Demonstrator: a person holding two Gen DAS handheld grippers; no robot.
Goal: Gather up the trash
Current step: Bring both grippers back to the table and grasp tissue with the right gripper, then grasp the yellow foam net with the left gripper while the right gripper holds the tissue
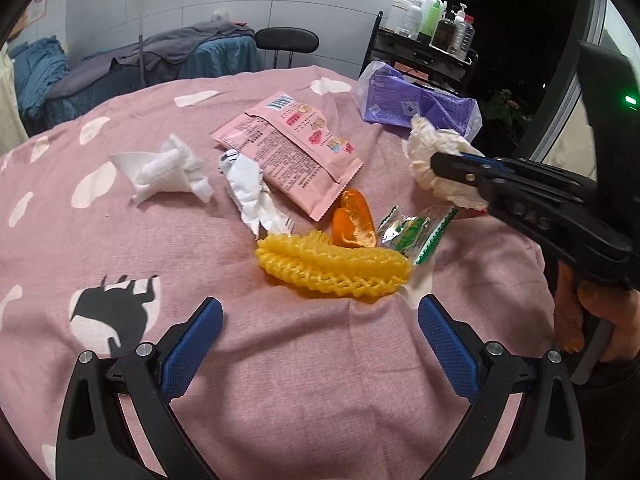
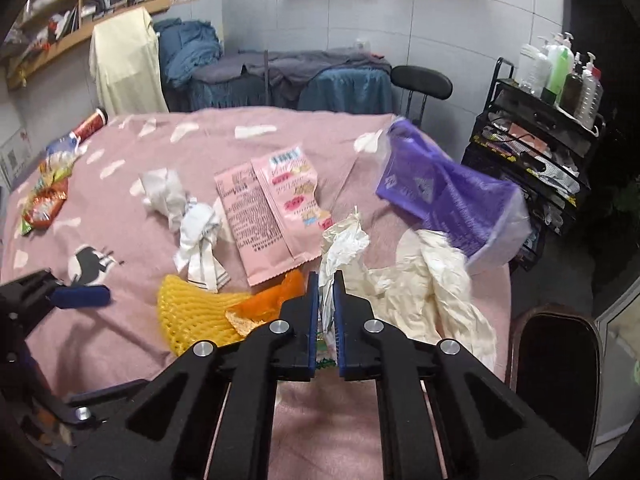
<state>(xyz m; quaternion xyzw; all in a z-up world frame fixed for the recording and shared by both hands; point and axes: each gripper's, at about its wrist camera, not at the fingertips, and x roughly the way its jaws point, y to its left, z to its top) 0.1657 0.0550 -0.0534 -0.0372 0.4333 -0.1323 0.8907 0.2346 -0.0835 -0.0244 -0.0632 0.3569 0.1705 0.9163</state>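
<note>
Trash lies on a pink cloth-covered table (image 1: 280,360). My right gripper (image 2: 326,280) is shut on a crumpled cream wrapper (image 2: 344,240); in the left wrist view it (image 1: 448,162) holds the wrapper (image 1: 432,148) above the table's right side. My left gripper (image 1: 320,312) is open and empty, just in front of a yellow foam fruit net (image 1: 332,266). Orange peel (image 1: 354,220), green sachets (image 1: 416,232), a pink snack packet (image 1: 288,152), a white crumpled wrapper (image 1: 248,188) and a white tissue (image 1: 168,170) lie beyond.
A purple tissue pack (image 1: 416,106) lies at the table's far right edge. A rack with bottles (image 1: 432,20) stands behind it. Snack wrappers (image 2: 44,200) and a red can (image 2: 90,124) lie at the far left. A dark chair (image 2: 560,380) stands at the right.
</note>
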